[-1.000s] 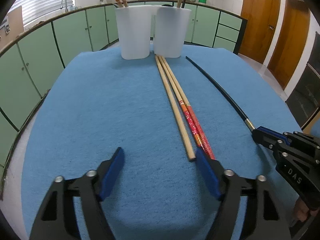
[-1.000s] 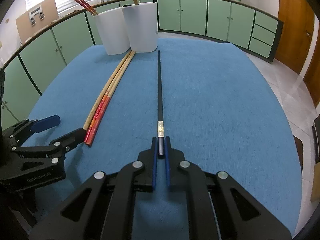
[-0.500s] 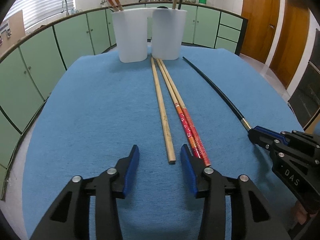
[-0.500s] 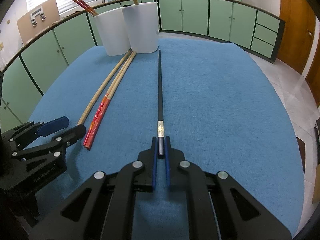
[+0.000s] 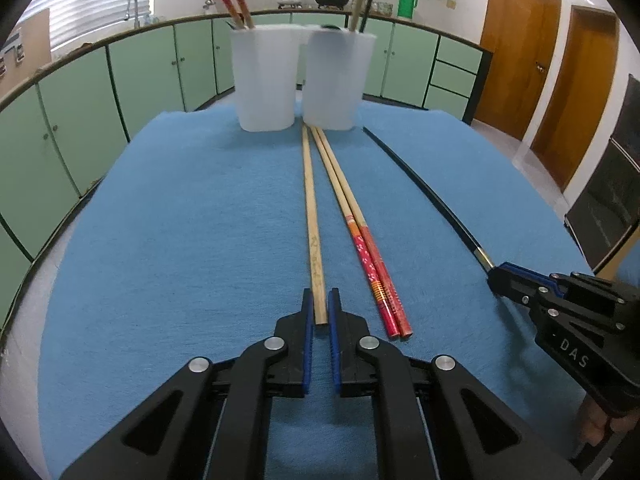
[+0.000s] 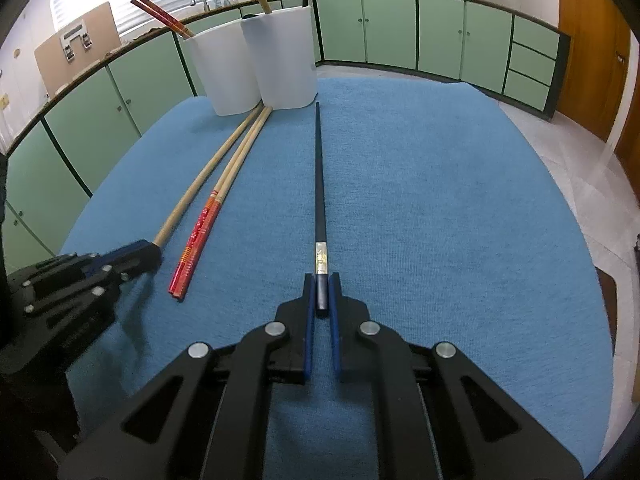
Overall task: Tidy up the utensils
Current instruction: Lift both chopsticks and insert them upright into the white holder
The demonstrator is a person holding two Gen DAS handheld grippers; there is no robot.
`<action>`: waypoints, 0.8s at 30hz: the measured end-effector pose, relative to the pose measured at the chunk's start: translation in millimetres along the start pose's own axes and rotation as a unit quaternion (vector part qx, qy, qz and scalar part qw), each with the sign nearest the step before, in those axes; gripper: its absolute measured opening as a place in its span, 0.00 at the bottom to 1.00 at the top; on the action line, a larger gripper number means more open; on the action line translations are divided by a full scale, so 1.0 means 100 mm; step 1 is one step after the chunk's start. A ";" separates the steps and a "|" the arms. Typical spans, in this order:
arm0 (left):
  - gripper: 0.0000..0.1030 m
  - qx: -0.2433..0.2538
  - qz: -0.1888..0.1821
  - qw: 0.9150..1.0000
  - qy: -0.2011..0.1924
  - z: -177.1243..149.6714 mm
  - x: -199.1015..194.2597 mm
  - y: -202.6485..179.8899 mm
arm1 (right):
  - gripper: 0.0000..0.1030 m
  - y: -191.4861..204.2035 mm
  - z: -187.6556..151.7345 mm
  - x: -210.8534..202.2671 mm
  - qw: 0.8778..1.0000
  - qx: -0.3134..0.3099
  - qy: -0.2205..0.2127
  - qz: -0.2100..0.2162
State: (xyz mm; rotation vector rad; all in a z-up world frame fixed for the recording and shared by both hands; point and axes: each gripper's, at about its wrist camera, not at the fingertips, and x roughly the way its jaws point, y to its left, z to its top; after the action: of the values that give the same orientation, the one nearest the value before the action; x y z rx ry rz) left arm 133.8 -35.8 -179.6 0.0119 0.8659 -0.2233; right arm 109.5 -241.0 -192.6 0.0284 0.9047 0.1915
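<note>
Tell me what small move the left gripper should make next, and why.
Probably lift. The left gripper has its jaws closed on the near end of the plain wooden chopstick, which lies flat on the blue cloth, its far tip near the white cups. Raising it would free it for a cup.

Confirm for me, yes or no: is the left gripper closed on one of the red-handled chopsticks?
No: the left gripper is shut on the plain wooden chopstick, while the red-handled chopsticks lie untouched beside it on the blue cloth.
</note>
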 end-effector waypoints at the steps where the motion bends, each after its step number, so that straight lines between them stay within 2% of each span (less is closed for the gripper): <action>1: 0.07 0.000 0.000 1.000 -0.003 0.01 -0.03 0.01 | 0.06 0.00 0.00 -0.01 1.000 -0.001 0.000 -0.003; 7: 0.06 0.006 0.001 0.999 -0.043 0.16 -0.42 0.11 | 0.06 0.01 0.09 -0.16 1.000 -0.008 -0.014 -0.009; 12: 0.06 0.004 -0.010 0.996 -0.091 0.39 -0.78 0.19 | 0.06 0.03 0.29 -0.42 0.999 -0.020 -0.049 -0.013; 17: 0.06 0.011 -0.025 0.992 -0.127 0.61 -1.00 0.18 | 0.06 0.04 0.57 -0.71 0.996 -0.031 -0.082 -0.011; 24: 0.06 0.022 -0.034 0.985 -0.166 0.97 -1.19 0.21 | 0.06 0.00 1.08 -1.05 0.992 -0.033 -0.119 0.017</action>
State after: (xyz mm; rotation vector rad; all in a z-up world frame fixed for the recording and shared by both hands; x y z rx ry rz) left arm 136.3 -2.9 -28.5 -0.0133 0.5300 -0.2998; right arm 130.7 -253.2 -43.6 0.0043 0.6588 0.2446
